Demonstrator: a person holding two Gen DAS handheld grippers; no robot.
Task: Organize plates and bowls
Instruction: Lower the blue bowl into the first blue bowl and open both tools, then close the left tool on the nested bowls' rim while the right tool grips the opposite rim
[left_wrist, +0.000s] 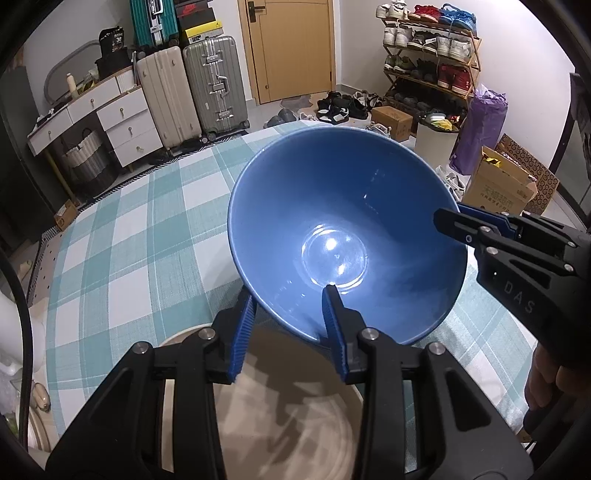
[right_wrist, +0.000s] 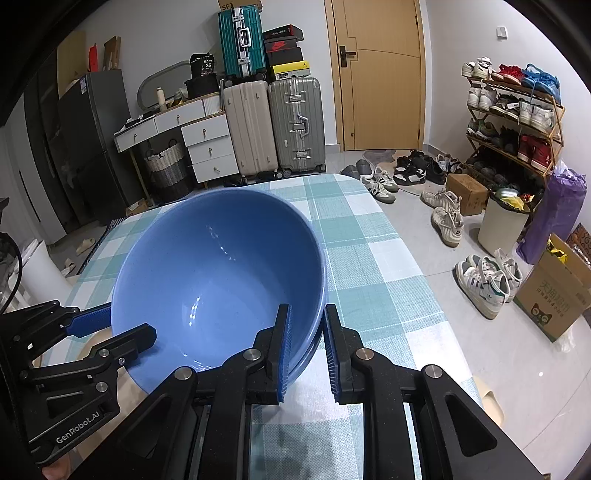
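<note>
Both claws are clamped on the rim of the blue bowl (left_wrist: 343, 236): the left gripper (left_wrist: 291, 325) pinches the wall at its near edge, the right gripper (right_wrist: 306, 347) bites the rim on the opposite side, and the bowl hangs tilted between them. Directly beneath the left claw lies a beige plate (left_wrist: 280, 406). If either hand twists or lets go unevenly, I judge the glossy rim could slip and knock that plate. Ahead the checked tablecloth (left_wrist: 140, 236) is bare, but beside the right claw the table edge (right_wrist: 424, 280) drops off close by.

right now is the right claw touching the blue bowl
Touching. The right wrist view shows the right claw pinching the blue bowl rim, one finger inside, one outside.
</note>
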